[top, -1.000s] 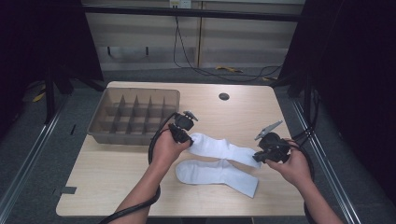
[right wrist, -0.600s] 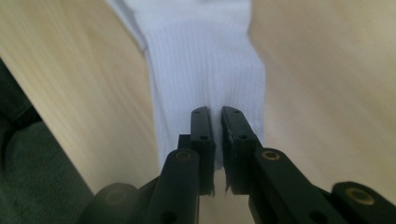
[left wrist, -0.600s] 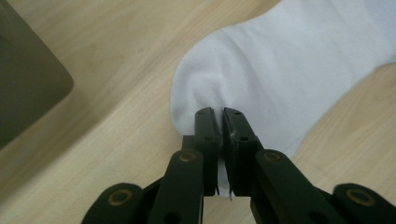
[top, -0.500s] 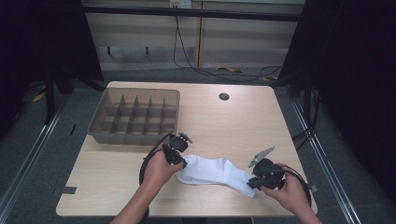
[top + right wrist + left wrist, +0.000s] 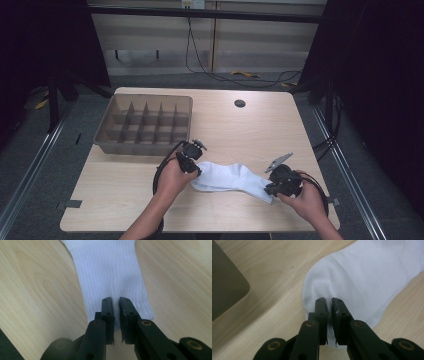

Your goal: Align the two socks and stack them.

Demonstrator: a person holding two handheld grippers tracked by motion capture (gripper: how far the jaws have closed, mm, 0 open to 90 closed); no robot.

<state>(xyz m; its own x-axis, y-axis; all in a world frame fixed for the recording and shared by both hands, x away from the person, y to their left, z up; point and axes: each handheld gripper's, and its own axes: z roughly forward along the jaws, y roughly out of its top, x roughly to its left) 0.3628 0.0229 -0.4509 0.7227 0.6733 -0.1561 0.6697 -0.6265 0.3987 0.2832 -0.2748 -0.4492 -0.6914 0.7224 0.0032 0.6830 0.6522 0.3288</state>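
The left claw [image 5: 192,167] and right claw [image 5: 272,189], seen from above, each pinch one end of a white sock [image 5: 231,177] stretched between them on the worktop [image 5: 125,200], a tray [image 5: 145,125] just beyond the left claw. The left claw [image 5: 328,305] is clamped on the sock's [image 5: 367,277] rounded toe. The right claw [image 5: 116,305] is clamped on the sock's [image 5: 110,270] ribbed cuff, which runs straight ahead of it.

A: The sock [image 5: 110,272] is white knitted cloth, ribbed at the cuff, soft and matt.

B: The bench [image 5: 150,200] looks like pale wood grain, smooth. The tray [image 5: 145,125] seems matt grey-brown plastic.
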